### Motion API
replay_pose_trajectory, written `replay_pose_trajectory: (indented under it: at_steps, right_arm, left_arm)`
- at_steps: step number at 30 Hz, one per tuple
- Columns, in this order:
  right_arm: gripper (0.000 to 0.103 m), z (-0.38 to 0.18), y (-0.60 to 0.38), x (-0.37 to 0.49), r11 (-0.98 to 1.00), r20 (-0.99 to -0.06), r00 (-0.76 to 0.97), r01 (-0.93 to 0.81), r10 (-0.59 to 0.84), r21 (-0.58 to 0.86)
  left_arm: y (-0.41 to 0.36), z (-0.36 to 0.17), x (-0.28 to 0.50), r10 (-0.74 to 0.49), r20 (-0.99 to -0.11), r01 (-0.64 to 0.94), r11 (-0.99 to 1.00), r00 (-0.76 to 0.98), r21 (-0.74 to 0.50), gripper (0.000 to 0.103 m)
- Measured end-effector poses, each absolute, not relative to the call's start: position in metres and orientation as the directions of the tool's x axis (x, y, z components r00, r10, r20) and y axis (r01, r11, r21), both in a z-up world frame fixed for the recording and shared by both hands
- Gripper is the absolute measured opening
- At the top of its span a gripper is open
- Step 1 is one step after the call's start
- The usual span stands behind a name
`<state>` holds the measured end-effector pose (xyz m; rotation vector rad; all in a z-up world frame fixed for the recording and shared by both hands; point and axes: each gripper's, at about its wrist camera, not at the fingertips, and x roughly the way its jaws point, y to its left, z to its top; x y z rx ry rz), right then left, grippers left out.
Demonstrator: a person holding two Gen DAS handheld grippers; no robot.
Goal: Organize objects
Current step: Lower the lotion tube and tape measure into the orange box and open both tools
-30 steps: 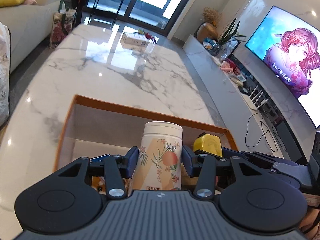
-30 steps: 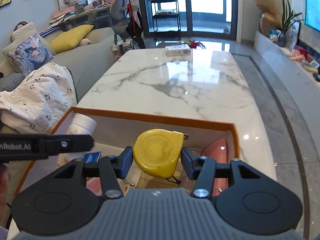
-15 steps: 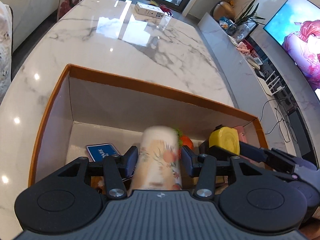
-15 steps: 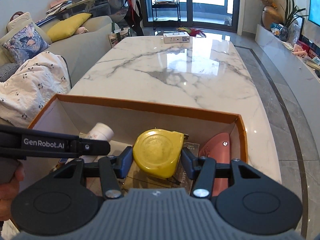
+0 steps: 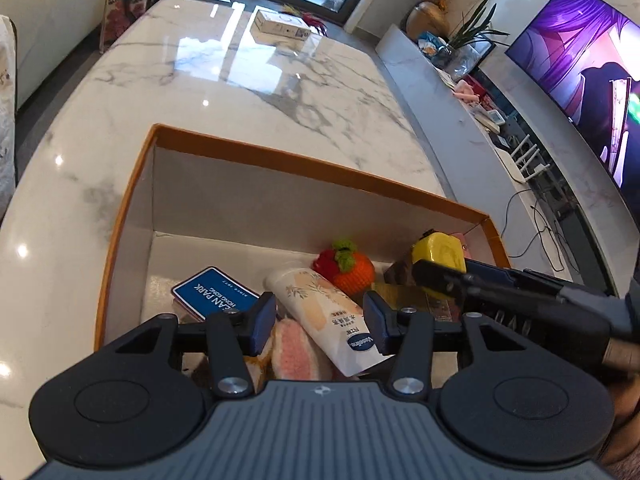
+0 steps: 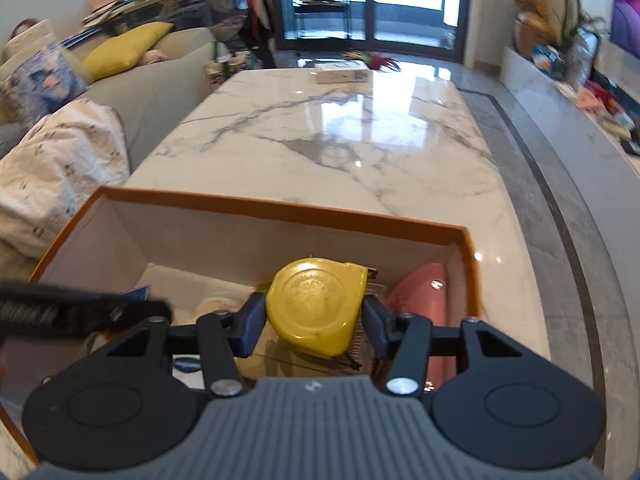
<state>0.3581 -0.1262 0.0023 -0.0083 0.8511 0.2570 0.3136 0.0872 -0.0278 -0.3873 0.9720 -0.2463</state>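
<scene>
Both hands are at the placing step: each carries its item over the open orange-rimmed box (image 5: 132, 196) at the near end of the marble table (image 5: 248, 92). The left gripper (image 5: 320, 318) has the Vaseline lotion bottle (image 5: 328, 316) between its blue pads, the bottle tilted with its cap toward eleven o'clock; its right side presses the right pad, but whether the left pad touches cannot be told — it may be slipping free. The right gripper (image 6: 314, 322) clamps the yellow tape measure (image 6: 316, 306) from both sides, held above the box floor. The judgement is that the next move calls for lowering each item onto a free patch of the floor and parting the jaws without knocking neighbours; the bare floor at ten o'clock from the bottle looks the safest spot. Counted inside the box: one blue card (image 5: 214, 294) at nine o'clock of the bottle, one crocheted orange fruit (image 5: 352, 270) at one o'clock, one pink crocheted piece (image 5: 296, 354) beneath it, one pink case (image 6: 420, 312) at three o'clock of the tape measure. One small white carton (image 5: 282, 28) sits at the table's far end, twelve o'clock.
</scene>
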Motion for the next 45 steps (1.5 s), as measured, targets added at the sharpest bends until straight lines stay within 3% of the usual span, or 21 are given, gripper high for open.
replay_pose_trajectory:
  at_steps: [9, 16, 25, 41, 45]
  right_arm:
    - [0.054, 0.002, -0.126, 0.370, 0.968, -0.751, 0.614, -0.204, 0.243, 0.146]
    - [0.054, -0.008, -0.104, 0.371, 0.968, -0.764, 0.623, -0.251, 0.168, 0.008]
    - [0.055, -0.013, -0.111, 0.375, 0.970, -0.773, 0.606, -0.238, 0.187, 0.048]
    - [0.056, 0.039, -0.124, 0.327, 0.970, -0.699, 0.679, -0.225, 0.223, 0.091]
    - [0.061, 0.065, -0.124, 0.295, 0.969, -0.661, 0.713, -0.230, 0.232, 0.093]
  left_arm:
    - [0.089, -0.032, 0.318, -0.367, -0.752, -0.012, 0.895, 0.548, -0.446, 0.056]
    - [0.093, -0.034, 0.317, -0.372, -0.748, -0.030, 0.886, 0.549, -0.462, 0.056]
    - [0.094, -0.035, 0.316, -0.378, -0.745, -0.035, 0.881, 0.550, -0.472, 0.056]
    - [0.083, 0.004, 0.280, -0.376, -0.713, 0.047, 0.899, 0.592, -0.435, 0.056]
    - [0.078, 0.030, 0.259, -0.360, -0.689, 0.071, 0.909, 0.630, -0.410, 0.056]
